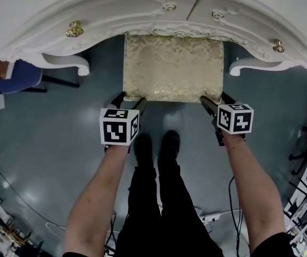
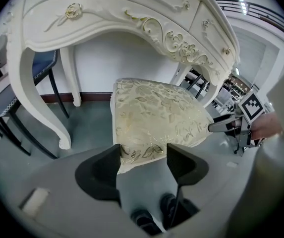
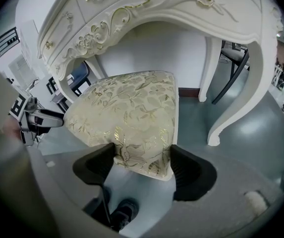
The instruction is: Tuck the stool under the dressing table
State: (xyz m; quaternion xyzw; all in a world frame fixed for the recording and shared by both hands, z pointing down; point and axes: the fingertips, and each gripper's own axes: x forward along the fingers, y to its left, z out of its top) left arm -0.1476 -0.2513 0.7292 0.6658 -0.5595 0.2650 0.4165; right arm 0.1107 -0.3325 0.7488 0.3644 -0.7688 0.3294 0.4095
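Where stool (image 1: 172, 68) juts out | left hand-held gripper (image 1: 130, 101); right hand-held gripper (image 1: 215, 98) | each clamps corner

Head view steeply down over stool (image 1: 172, 68), both gripper views close, low, facing under dressing table (image 2: 132, 14), all sharing stool's near edge

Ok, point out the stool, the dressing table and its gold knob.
stool (image 1: 172, 68): head view, middle of the cushion.
dressing table (image 1: 35, 31): head view, white front panel.
gold knob (image 1: 74, 30): head view, on the knob itself.
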